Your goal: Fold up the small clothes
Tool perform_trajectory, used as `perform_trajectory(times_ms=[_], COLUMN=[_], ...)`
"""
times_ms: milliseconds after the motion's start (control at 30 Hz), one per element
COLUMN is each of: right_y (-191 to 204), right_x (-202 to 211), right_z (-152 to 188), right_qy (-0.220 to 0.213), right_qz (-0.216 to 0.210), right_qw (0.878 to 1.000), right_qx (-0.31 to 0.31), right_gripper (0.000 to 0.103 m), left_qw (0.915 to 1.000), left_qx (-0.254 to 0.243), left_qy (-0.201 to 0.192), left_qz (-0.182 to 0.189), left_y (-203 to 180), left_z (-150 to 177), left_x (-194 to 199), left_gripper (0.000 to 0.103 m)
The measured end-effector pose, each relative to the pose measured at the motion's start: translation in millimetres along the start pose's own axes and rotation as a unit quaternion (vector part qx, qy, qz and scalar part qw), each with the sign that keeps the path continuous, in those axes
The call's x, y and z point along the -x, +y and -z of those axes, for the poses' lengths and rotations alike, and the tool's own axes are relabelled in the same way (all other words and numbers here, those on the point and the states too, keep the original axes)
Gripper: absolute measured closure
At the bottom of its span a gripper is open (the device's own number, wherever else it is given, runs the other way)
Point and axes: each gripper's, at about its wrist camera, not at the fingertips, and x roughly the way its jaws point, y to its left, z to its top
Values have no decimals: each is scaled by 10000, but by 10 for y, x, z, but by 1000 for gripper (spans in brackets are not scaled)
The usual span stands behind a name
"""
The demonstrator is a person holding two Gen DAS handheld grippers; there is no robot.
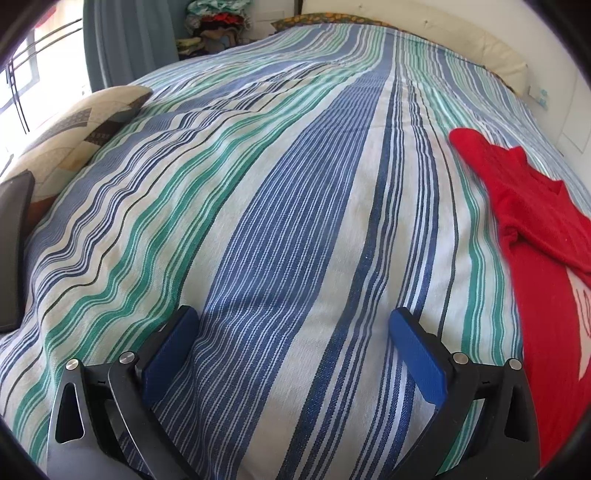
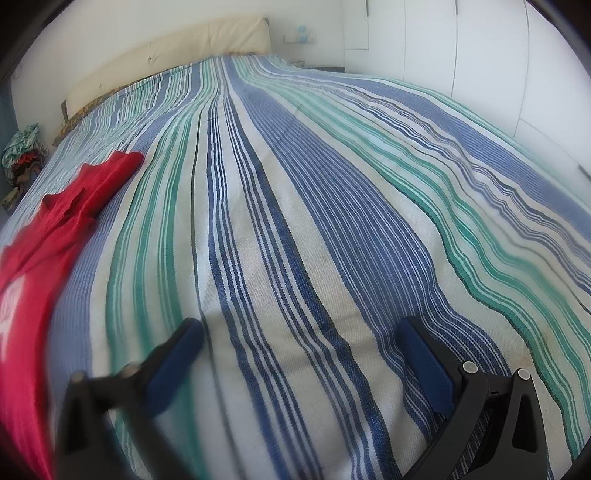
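Red garment: it lies spread on the striped bedspread, off to the right of my left gripper and to the left of my right one, so between the two; in the right wrist view it is blurred at the frame's edge.
Garment details: one sleeve reaches away toward the headboard, and a pale print shows on the chest; I cannot read it.
My left gripper: jaws spread wide, nothing between them, hanging over bare stripes just beside the garment and apart from it.
My right gripper: jaws spread wide too, holding nothing; its left finger is smeared with blur, its right finger is sharp.
Bed surface: blue, green and white stripes run away from me, with a few soft wrinkles toward the sides.
Dark flat object: at the near left edge of the bed; I cannot tell what it is.
Patterned pillow: just behind that dark object, resting on the bedspread's left side.
Headboard: cream, padded, at the far end of the bed.
Clothes pile: stacked in the far corner beside a grey-blue curtain; I cannot tell whether it sits in any container.
Cupboard doors: white, along the far right wall.
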Motion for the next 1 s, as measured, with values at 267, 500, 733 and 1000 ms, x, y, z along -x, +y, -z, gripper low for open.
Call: perform_trajectory(times_ms=[267,500,733,1000], right_y=[3,2,2,4], right_x=[1,-1,1,0], right_z=[-1,-2,-1,1], right_qy=[-3,-3,-9,-10], right_qz=[-6,-4,-5,-6], right_qw=[10000,10000,10000,10000], right_qx=[-1,-1,-2,-4], right_gripper=[0,0,0,0], left_qw=[10000,10000,10000,10000], left_qx=[8,11,12,17], left_qy=[-12,-22,-25,-35], left_qz=[-5,-1,1,9], left_y=[11,14,13,16], left_z=[14,15,13,12], left_x=[6,7,7,9], left_gripper=[1,1,1,1])
